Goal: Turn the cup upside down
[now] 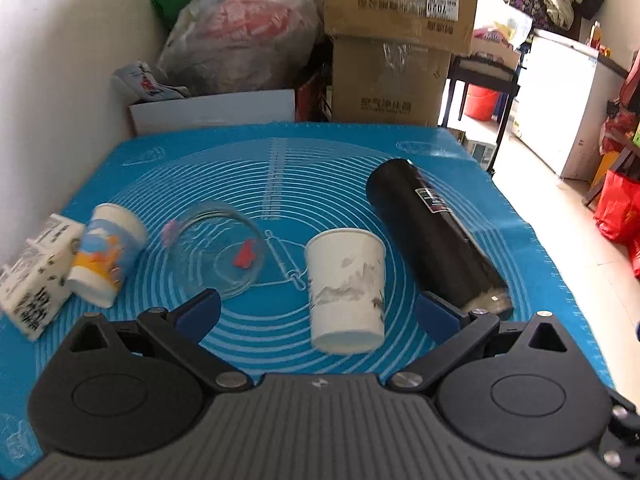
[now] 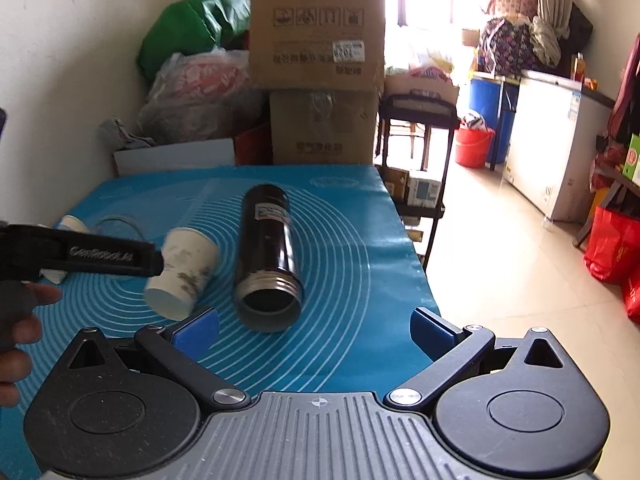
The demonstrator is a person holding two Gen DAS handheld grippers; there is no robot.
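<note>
White paper cup with grey print (image 1: pixel 346 294) stands upright mid-worktop, base down; I judge the flip not yet begun. My left hand-held gripper (image 1: pixel 318 314) gapes wide around it, untouching; my right hand-held gripper (image 2: pixel 314 326) wide, empty. Blue ringed silicone mat (image 1: pixel 328 168) covers the worktop; stacked cardboard boxes (image 1: pixel 396 36) behind.

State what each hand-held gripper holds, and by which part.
Nothing. The left hand-held gripper and right hand-held gripper are both open and empty; the white paper cup lies ungrasped.

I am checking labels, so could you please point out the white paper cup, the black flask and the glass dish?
white paper cup (image 1: pixel 346 288), left wrist view, side wall.
black flask (image 2: pixel 264 248), right wrist view, body.
glass dish (image 1: pixel 200 264), left wrist view, base.
</note>
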